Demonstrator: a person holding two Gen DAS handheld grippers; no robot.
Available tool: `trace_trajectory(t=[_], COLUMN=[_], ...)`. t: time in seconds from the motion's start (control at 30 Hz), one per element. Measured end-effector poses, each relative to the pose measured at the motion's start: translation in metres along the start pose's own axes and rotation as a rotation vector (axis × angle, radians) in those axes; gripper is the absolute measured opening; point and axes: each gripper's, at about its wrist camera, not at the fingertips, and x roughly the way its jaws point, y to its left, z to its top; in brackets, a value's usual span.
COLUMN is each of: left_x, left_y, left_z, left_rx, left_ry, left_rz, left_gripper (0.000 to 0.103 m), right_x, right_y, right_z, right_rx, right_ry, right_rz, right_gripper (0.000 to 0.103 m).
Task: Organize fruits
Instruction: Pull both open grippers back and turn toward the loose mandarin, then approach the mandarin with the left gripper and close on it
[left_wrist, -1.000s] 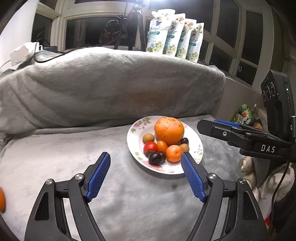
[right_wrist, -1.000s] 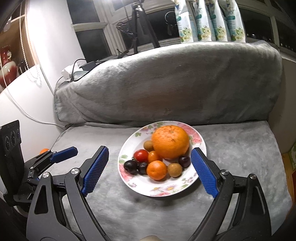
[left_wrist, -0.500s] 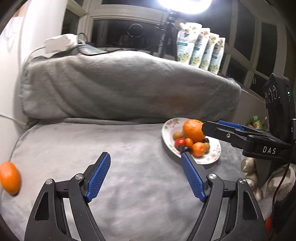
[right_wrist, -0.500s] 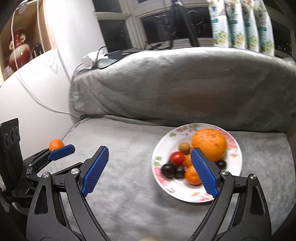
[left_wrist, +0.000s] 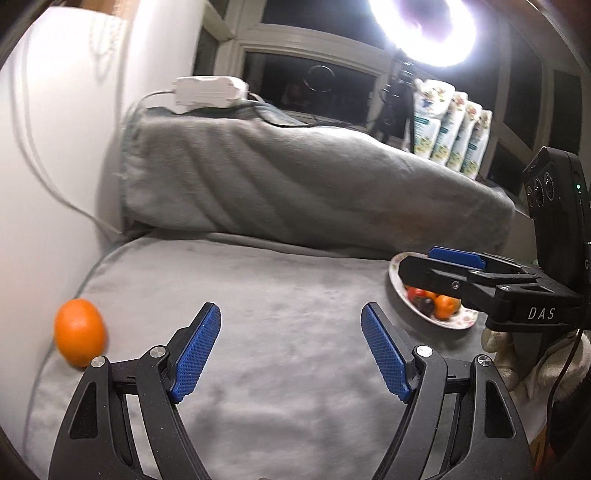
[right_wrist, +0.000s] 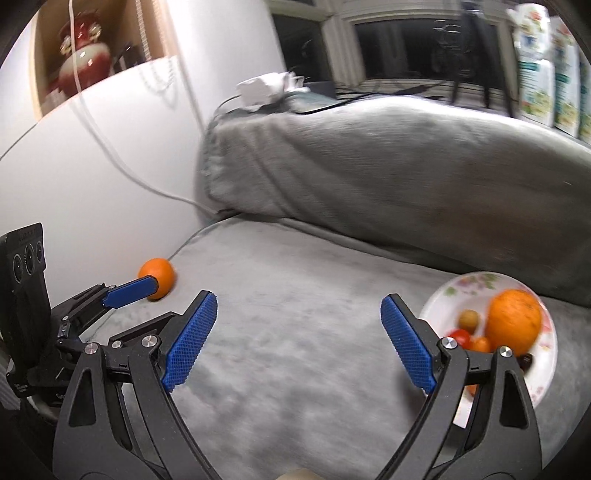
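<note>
We are holding our left gripper and right gripper spread wide, gripping nothing. A lone orange is lying on the grey blanket by the wall, well apart from the fruit-filled plate.

black tool arms, blue textured pads, silver screws.
</note>
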Motion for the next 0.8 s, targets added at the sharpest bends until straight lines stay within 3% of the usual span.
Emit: trace_trajectory(t=[0.4, 0.8], left_x=[-0.020, -0.022], left_y=[0.052, 0.127], left_z=[-0.012, -0.038], left_rx=[-0.080, -0.247], left_ry=[-0.012, 0.012], left_rz=[0.075, 0.148], left_gripper=[0.079, 0.079], right_x=[0.057, 0.117], right_y=[0.059, 0.095], right_z=[0.013, 0.033], right_rx=[-0.088, -0.073], right_ry=[0.081, 0.168], right_rz=[0.120, 0.278], right_gripper=[0.093, 0.092])
